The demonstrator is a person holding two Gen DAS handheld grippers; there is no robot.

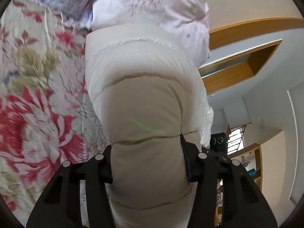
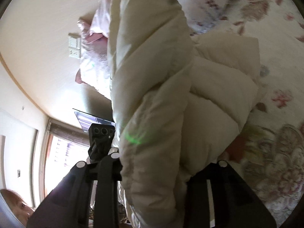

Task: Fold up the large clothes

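- The task's thing is a cream quilted puffer jacket (image 1: 140, 87); it is lifted above a bed with a floral bedspread (image 1: 36, 102) and hangs between the two grippers.
- The left gripper (image 1: 147, 169) has its two black fingers closed on a padded part of the jacket; the fabric fills the gap between them and bulges out above and below.
- In the left wrist view the quilted part goes up and away from the fingers, with the stitched seams running across it.
- The right gripper (image 2: 169, 172) also grips the jacket (image 2: 152, 87); a thick fold of the cream fabric sits between its fingers and covers the right one partly.
- In the right wrist view another part of the jacket spreads to the right, over the floral bedspread (image 2: 281, 79).
- A pale pink pillow (image 1: 157, 3) lies at the head of the bed, behind the jacket.
- Each camera sees the other gripper beside the jacket.
- A wall switch plate (image 2: 74, 45) is on the beige wall.
- A window with a blind (image 2: 62, 144) is in the corner of the room.
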